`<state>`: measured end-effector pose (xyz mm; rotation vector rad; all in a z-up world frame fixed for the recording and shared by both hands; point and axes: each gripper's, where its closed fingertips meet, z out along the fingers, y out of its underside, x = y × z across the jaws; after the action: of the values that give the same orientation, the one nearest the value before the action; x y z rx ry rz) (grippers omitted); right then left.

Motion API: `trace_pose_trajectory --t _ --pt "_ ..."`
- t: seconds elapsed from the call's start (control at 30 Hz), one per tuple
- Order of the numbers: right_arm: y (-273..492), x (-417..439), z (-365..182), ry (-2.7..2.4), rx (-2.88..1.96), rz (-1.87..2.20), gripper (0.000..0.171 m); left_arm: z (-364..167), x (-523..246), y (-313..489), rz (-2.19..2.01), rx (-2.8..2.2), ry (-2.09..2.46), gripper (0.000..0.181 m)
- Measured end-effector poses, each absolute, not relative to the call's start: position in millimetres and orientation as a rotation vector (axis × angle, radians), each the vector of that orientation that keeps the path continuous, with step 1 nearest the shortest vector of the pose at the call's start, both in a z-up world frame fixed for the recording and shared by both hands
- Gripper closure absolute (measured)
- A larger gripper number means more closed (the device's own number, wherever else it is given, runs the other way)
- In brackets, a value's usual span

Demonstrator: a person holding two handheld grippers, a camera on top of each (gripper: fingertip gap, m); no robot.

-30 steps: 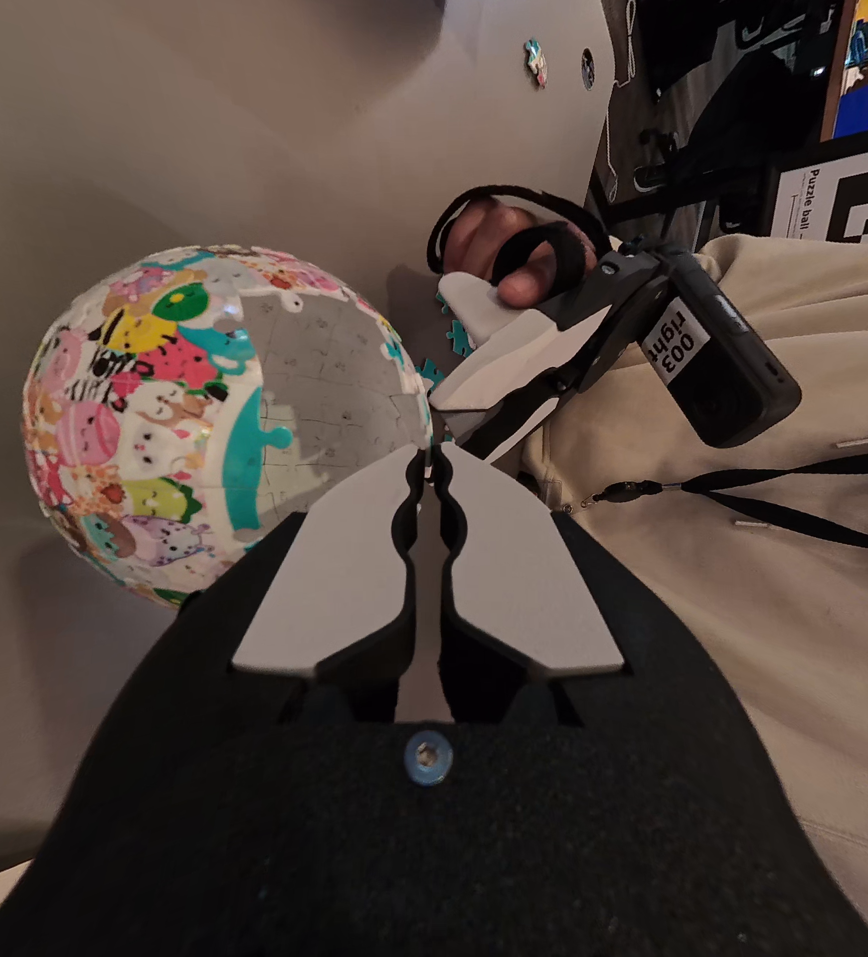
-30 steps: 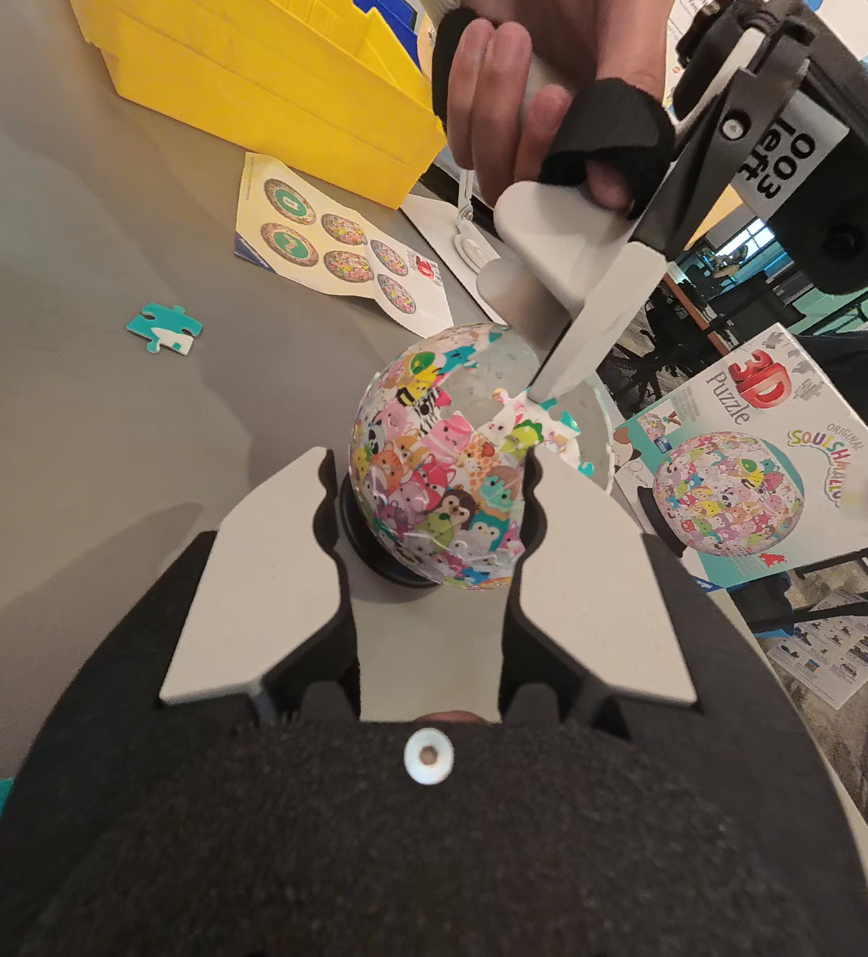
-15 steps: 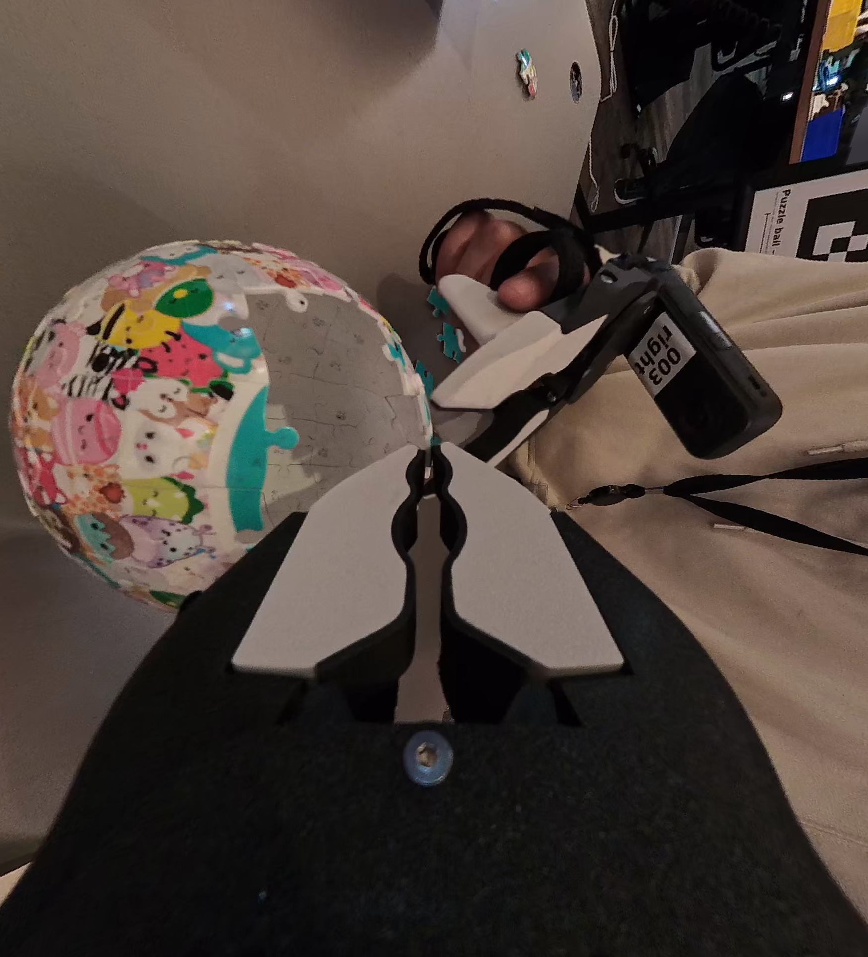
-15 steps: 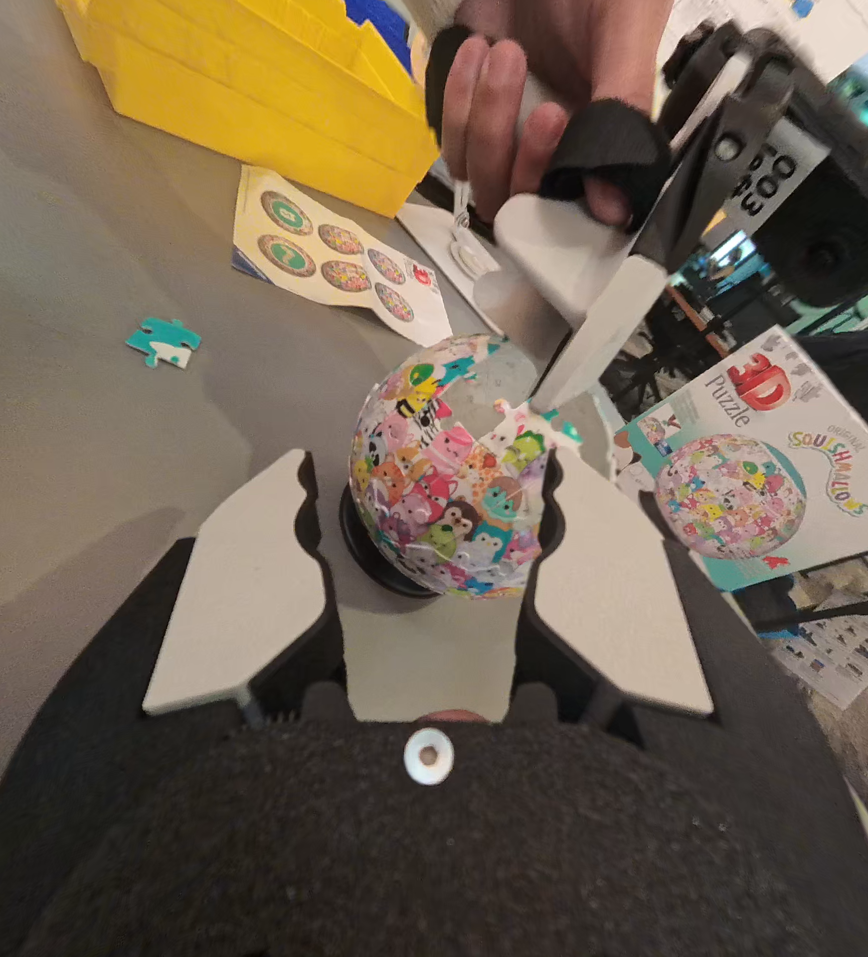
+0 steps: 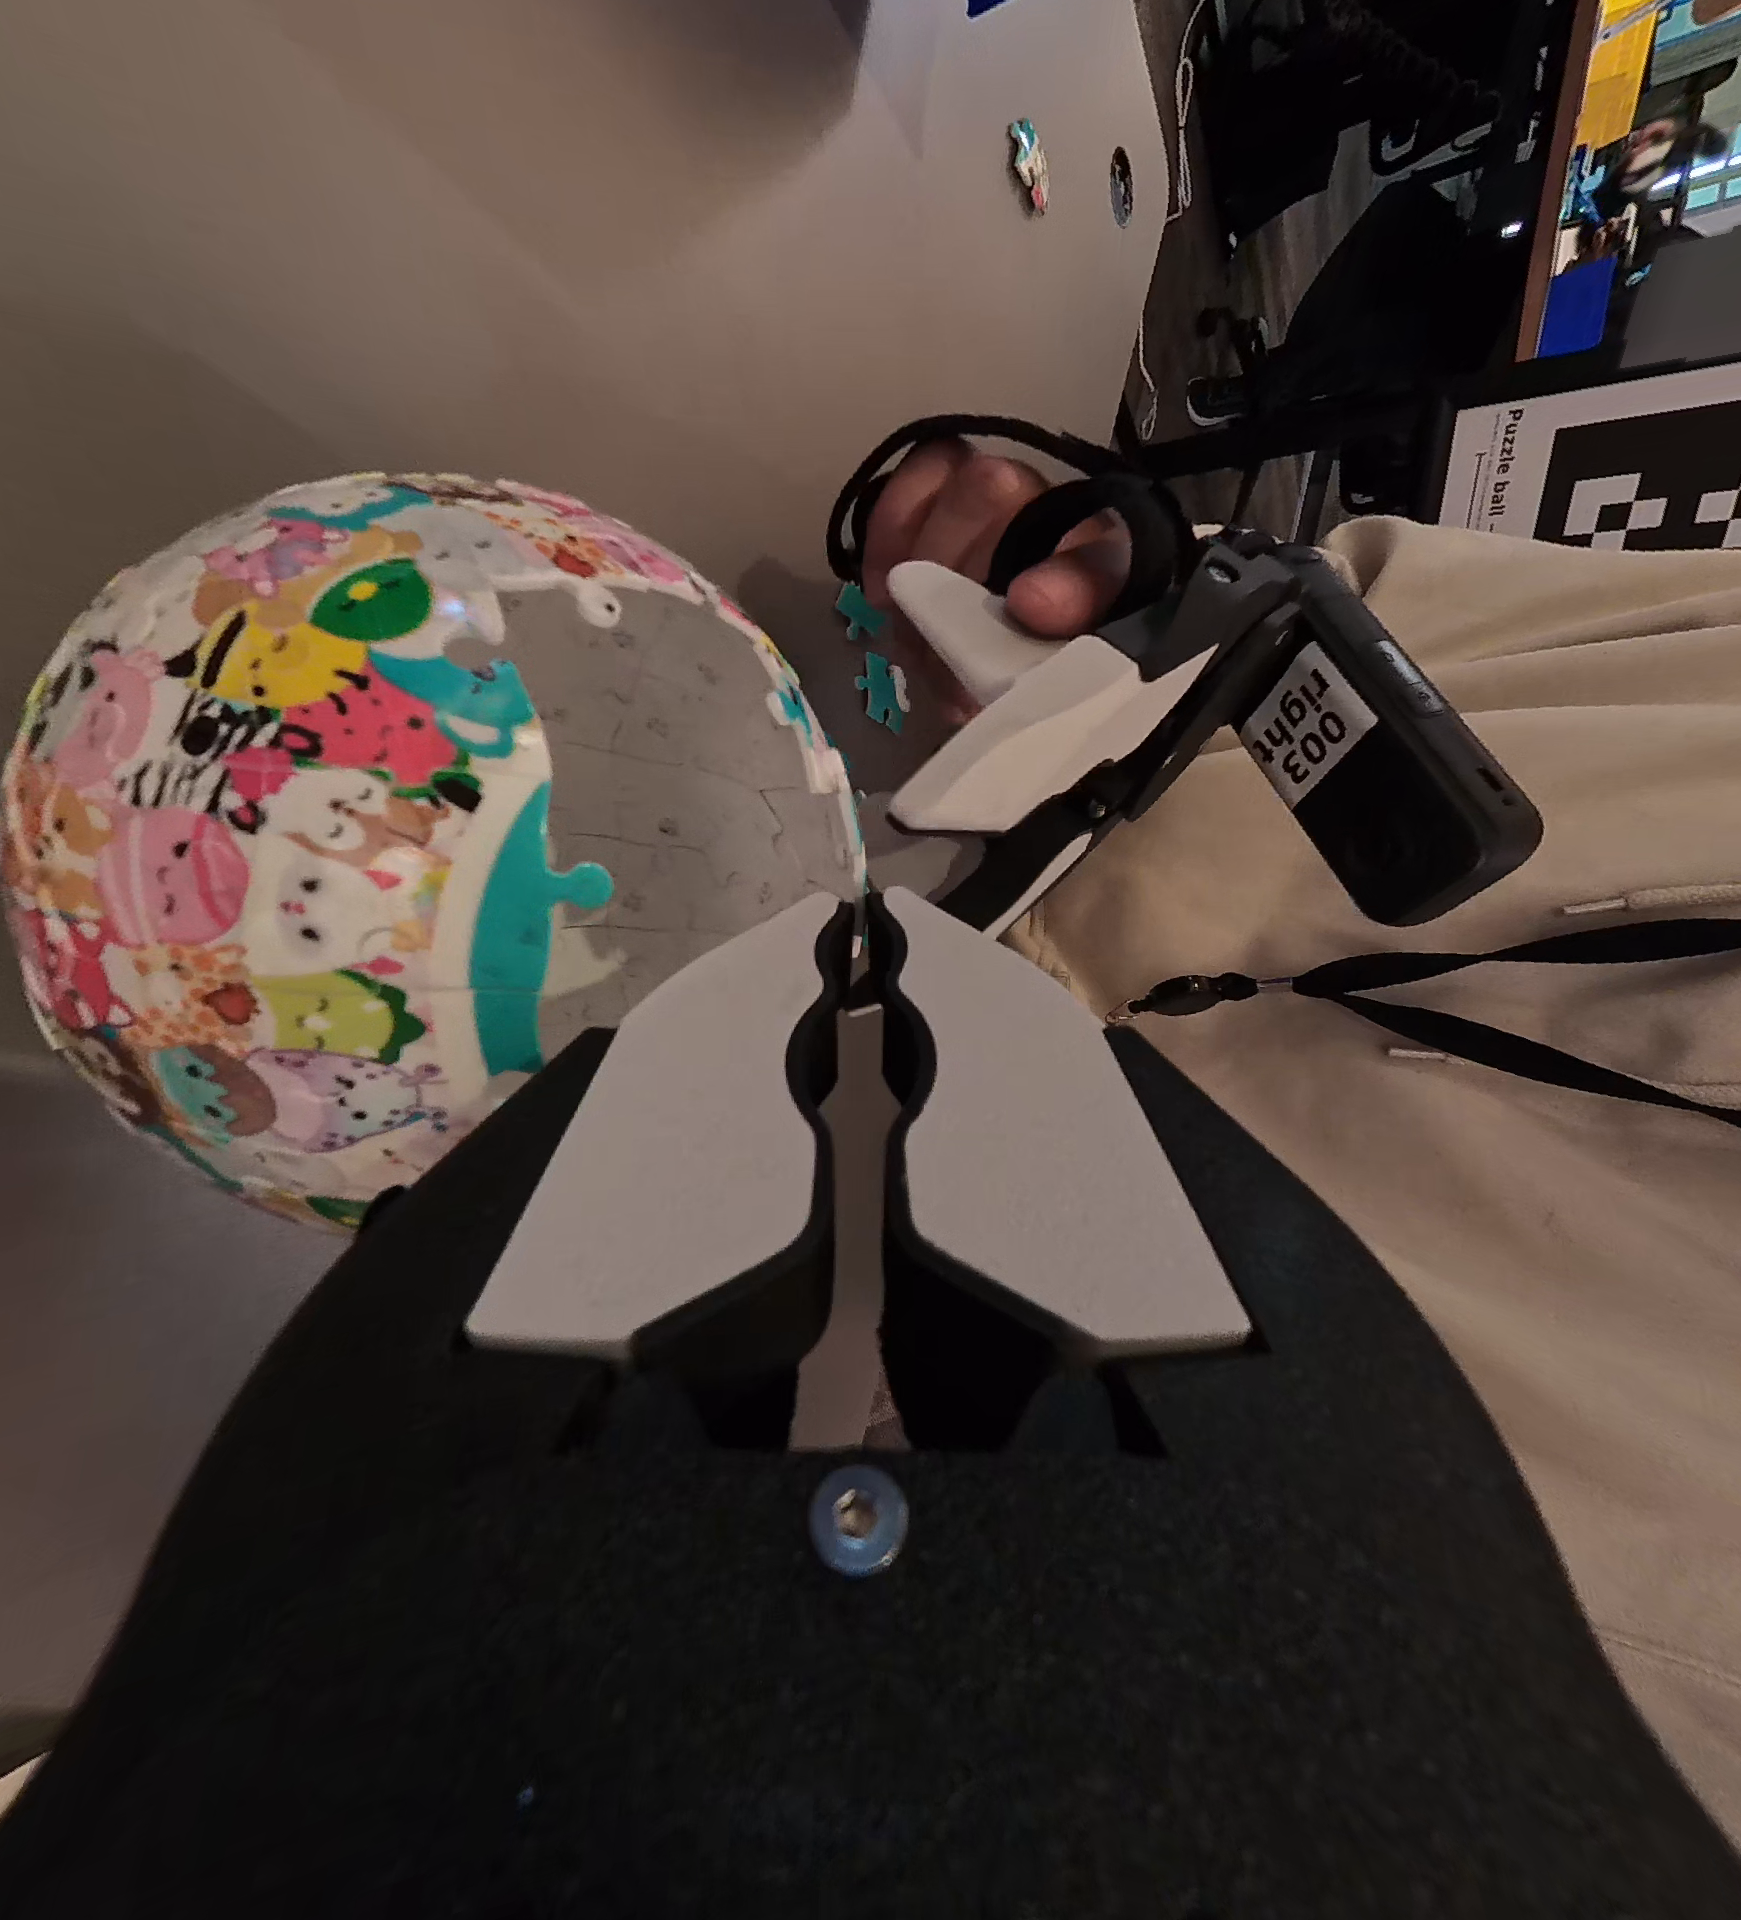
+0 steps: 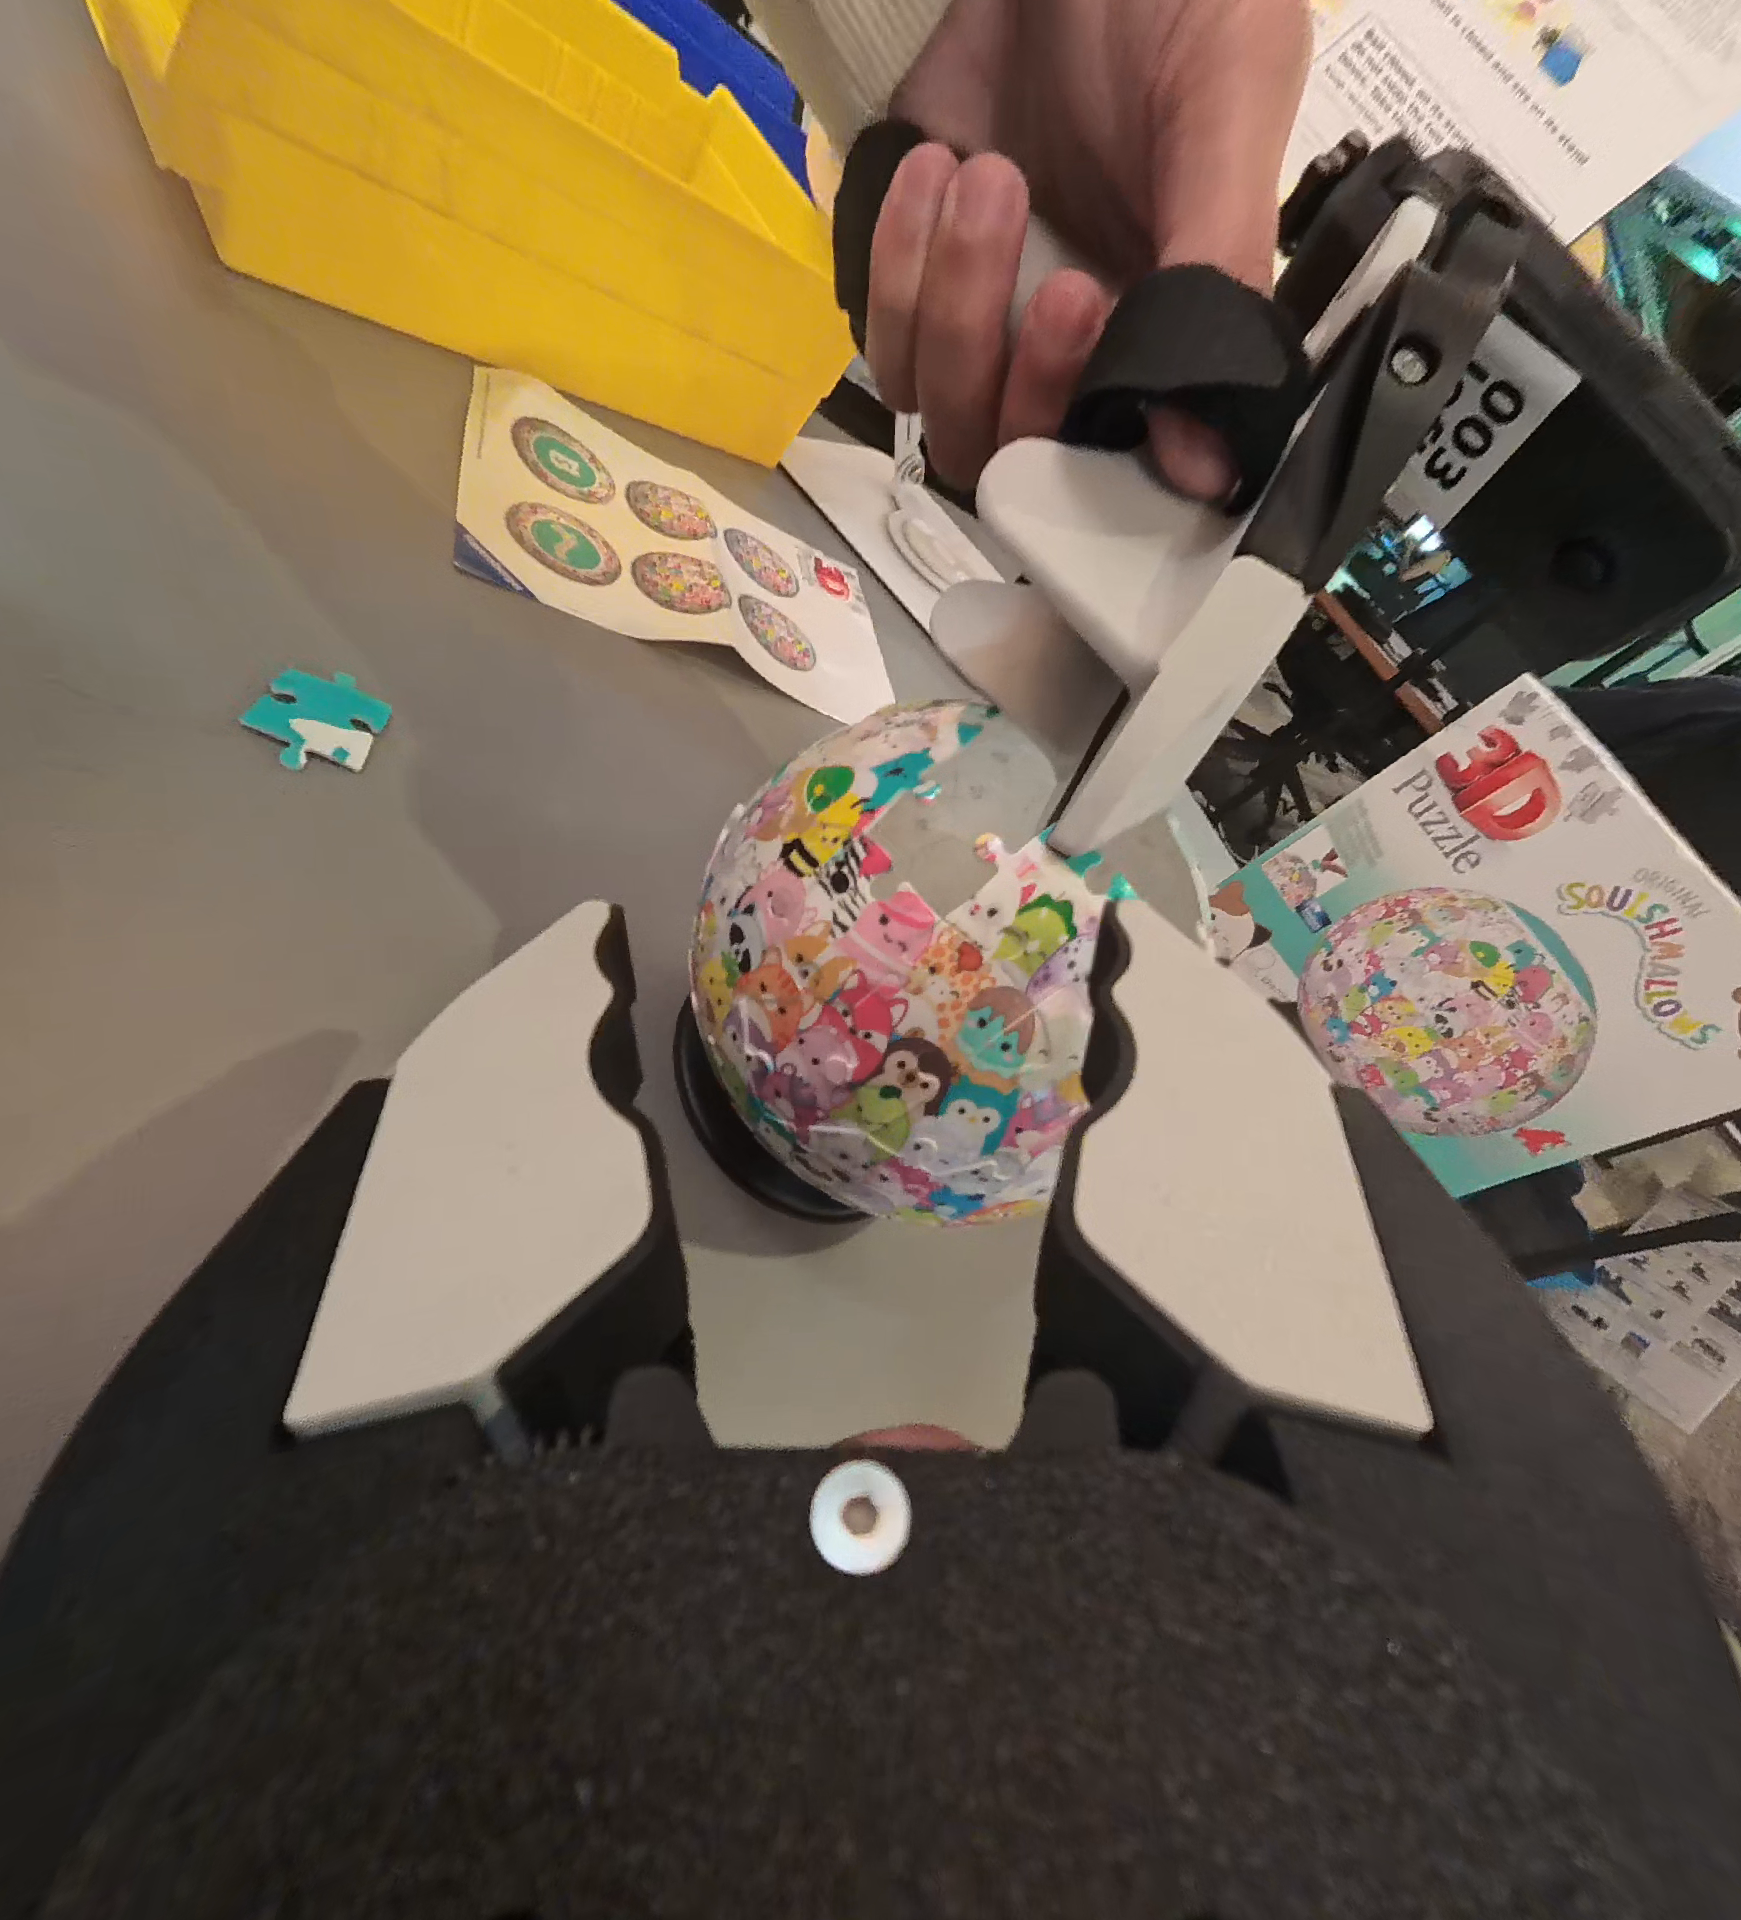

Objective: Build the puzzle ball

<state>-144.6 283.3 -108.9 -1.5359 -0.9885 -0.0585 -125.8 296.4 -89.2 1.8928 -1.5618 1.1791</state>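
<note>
The puzzle ball [image 6: 887,1029], covered in colourful cartoon animals, stands on a black ring stand [image 6: 731,1132] on the grey table. Its top has an open gap that shows the grey inside [image 5: 679,769]. My left gripper [image 5: 861,925] is shut, with its tips pinching the thin edge of the ball's shell beside the gap. In the right wrist view it [image 6: 1094,831] comes down onto that rim from above. My right gripper [image 6: 861,935] is open with a finger on either side of the ball. Its right finger [image 6: 1209,1143] is close against the ball. The left finger stands apart.
Yellow bins [image 6: 492,208] stand at the back. A printed leaflet [image 6: 658,551] and a loose teal piece [image 6: 315,717] lie on the table. The puzzle box [image 6: 1510,956] stands to the right. More loose pieces [image 5: 881,686] lie near the person in a beige hoodie [image 5: 1468,1143].
My right gripper's jaws have opened wider around the ball. My left gripper has stayed shut on the rim, shifting only slightly.
</note>
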Motion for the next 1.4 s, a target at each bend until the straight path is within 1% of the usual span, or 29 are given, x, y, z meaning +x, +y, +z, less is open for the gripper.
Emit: trace_pose_trajectory --t 0.03,0.13,0.27,0.37,0.57,0.83,0.97,1.03,1.1,1.17,1.27,1.33,1.4 --pt "284.7 -143.5 -112.8 -0.992 -1.556 -0.059 0.086 -89.2 -125.8 296.6 1.177 1.893 -1.564 0.179" --pt "285.2 -143.4 -115.7 -0.992 -1.561 -0.058 0.084 -88.9 -125.3 298.9 1.176 1.904 -1.567 0.178" --pt "284.1 -144.0 -107.3 -0.982 -1.533 -0.066 0.086 -89.8 -126.4 300.5 1.17 1.911 -1.573 0.177" --pt "286.1 -142.9 -116.1 -0.991 -1.569 -0.055 0.084 -88.6 -125.3 301.4 1.179 1.91 -1.566 0.174" --pt "285.6 -143.2 -116.9 -0.985 -1.566 -0.059 0.083 -86.2 -121.2 299.9 1.193 1.894 -1.577 0.17" --pt "284.8 -141.7 -117.2 -0.987 -1.563 -0.062 0.086 -87.4 -120.9 300.5 1.187 1.89 -1.576 0.172" --pt "285.0 -142.1 -112.9 -0.978 -1.552 -0.065 0.083 -88.3 -121.3 302.1 1.179 1.899 -1.577 0.173" --pt "284.5 -144.1 -108.2 -0.971 -1.531 -0.052 0.083 -88.7 -122.3 301.8 1.174 1.897 -1.579 0.174" --pt "287.2 -143.4 -115.2 -0.976 -1.57 -0.038 0.083 -89.1 -122.7 301.9 1.17 1.898 -1.58 0.175" --pt "287.3 -144.0 -116.7 -0.974 -1.567 -0.033 0.081 -89.3 -122.4 303.0 1.169 1.903 -1.583 0.174" --pt "285.4 -144.2 -109.4 -0.967 -1.545 -0.045 0.081 -89.3 -122.6 303.0 1.17 1.901 -1.584 0.174" --pt "284.5 -145.4 -108.4 -0.972 -1.541 -0.032 0.087 -89.2 -122.8 303.0 1.17 1.9 -1.585 0.174" --pt "287.3 -143.1 -116.9 -0.97 -1.576 -0.027 0.081 -89.2 -122.4 303.7 1.169 1.904 -1.587 0.174"
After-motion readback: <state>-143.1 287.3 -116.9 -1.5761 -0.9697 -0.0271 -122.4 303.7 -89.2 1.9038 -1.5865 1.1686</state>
